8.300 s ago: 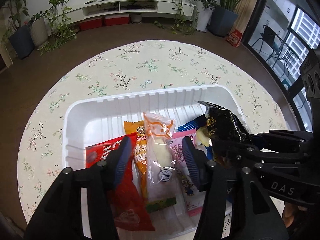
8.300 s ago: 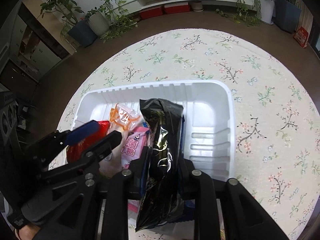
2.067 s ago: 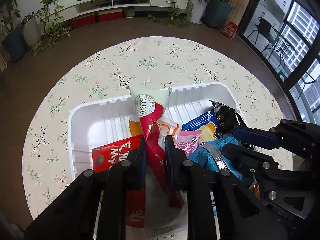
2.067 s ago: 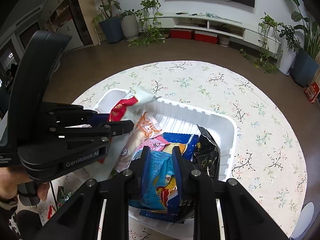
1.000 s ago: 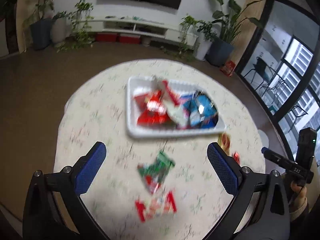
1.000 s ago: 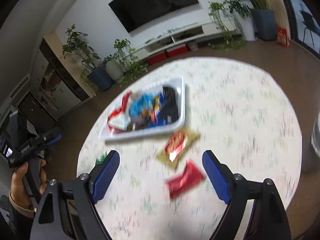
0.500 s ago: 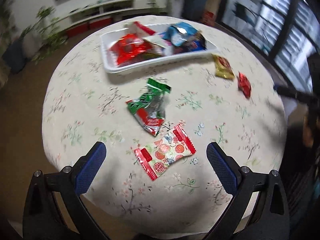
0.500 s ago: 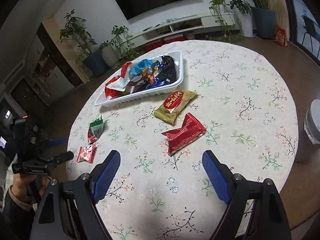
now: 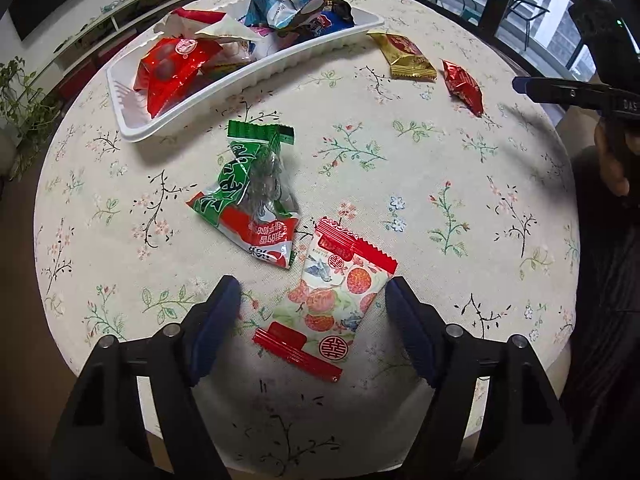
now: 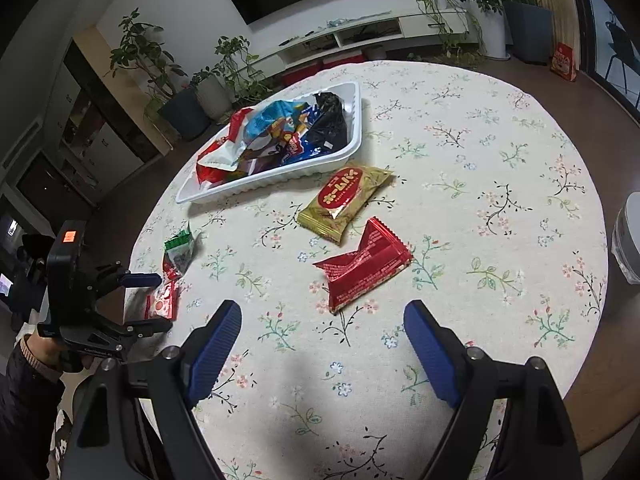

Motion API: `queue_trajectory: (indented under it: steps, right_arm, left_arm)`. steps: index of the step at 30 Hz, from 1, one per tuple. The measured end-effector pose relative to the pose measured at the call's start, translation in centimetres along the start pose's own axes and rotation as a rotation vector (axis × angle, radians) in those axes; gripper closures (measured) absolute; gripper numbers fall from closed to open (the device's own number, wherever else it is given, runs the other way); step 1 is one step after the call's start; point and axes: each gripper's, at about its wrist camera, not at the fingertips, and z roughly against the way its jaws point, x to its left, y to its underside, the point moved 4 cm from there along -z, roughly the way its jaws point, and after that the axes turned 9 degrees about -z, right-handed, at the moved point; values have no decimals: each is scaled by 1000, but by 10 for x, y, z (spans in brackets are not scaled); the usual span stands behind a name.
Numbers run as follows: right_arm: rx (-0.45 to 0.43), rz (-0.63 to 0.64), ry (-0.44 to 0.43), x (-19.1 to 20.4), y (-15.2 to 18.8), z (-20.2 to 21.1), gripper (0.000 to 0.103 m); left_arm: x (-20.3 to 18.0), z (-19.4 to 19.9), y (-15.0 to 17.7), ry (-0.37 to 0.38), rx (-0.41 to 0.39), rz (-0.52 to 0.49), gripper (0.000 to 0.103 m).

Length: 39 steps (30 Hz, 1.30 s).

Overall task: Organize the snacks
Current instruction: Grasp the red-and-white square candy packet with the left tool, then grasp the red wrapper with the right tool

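Observation:
A red and white fruit-print snack packet [image 9: 334, 304] lies flat on the floral tablecloth between the blue pads of my left gripper [image 9: 314, 328], whose jaws are closing; the pads stand clear of it. Just beyond lies a green and red snack bag [image 9: 252, 196]. The white tray [image 9: 280, 68] at the far side holds several snack packs. In the right wrist view my right gripper [image 10: 320, 344] hangs open above bare cloth, short of a red wrapper [image 10: 366, 262] and a gold bar packet [image 10: 346, 200]. The left gripper [image 10: 154, 302] shows at that view's left edge, over the fruit-print packet [image 10: 162, 304].
The round table's edge [image 9: 320, 456] runs close under the left gripper. A white container [image 10: 628, 236] stands at the table's right rim. The gold packet [image 9: 406, 54] and red wrapper [image 9: 464, 86] lie right of the tray. Plants and a low TV shelf line the far wall.
My left gripper dropped toward the table, rolled, and its jaws narrowed around the fruit-print packet. The right gripper sank slightly toward the red wrapper, jaws unchanged.

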Motion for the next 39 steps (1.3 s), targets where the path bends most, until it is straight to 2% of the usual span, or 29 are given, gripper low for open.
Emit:
queue_trajectory:
  steps: [3, 6, 8, 10, 15, 19, 26, 28, 30, 33, 36, 39]
  right_arm:
    - [13, 5, 17, 0, -2, -4, 17]
    - [21, 11, 49, -1, -3, -9, 17]
    - [33, 8, 51, 0, -2, -11, 20]
    - [34, 18, 67, 0, -2, -12, 21]
    - [25, -4, 90, -2, -5, -12, 24]
    - [35, -46, 103, -6, -14, -18, 31]
    - [62, -90, 148, 1, -23, -38, 33]
    - [71, -122, 183, 1, -26, -46, 33]
    - [81, -139, 212, -1, -27, -53, 33]
    - [60, -73, 287, 2, -30, -62, 37]
    - [67, -28, 316, 2, -30, -65, 40]
    - [74, 3, 347, 1, -31, -66, 53]
  left_arm:
    - [-4, 1, -4, 3, 14, -10, 35]
    - [-9, 4, -5, -4, 21, 2, 50]
    - [-15, 7, -5, -1, 21, 11, 65]
    - [-19, 7, -7, -4, 29, 18, 69]
    - [-22, 10, -5, -21, 36, 81, 71]
    - [-31, 13, -3, 22, 4, 168, 72]
    - [-32, 26, 1, 28, -100, 359, 72]
    - [-30, 27, 2, 55, -131, 397, 72]
    - [-31, 25, 3, 74, -147, 417, 72]
    - [-32, 22, 4, 84, -159, 428, 72]
    - [-32, 23, 4, 81, -167, 435, 72]
    - [-33, 22, 4, 69, -171, 434, 72]
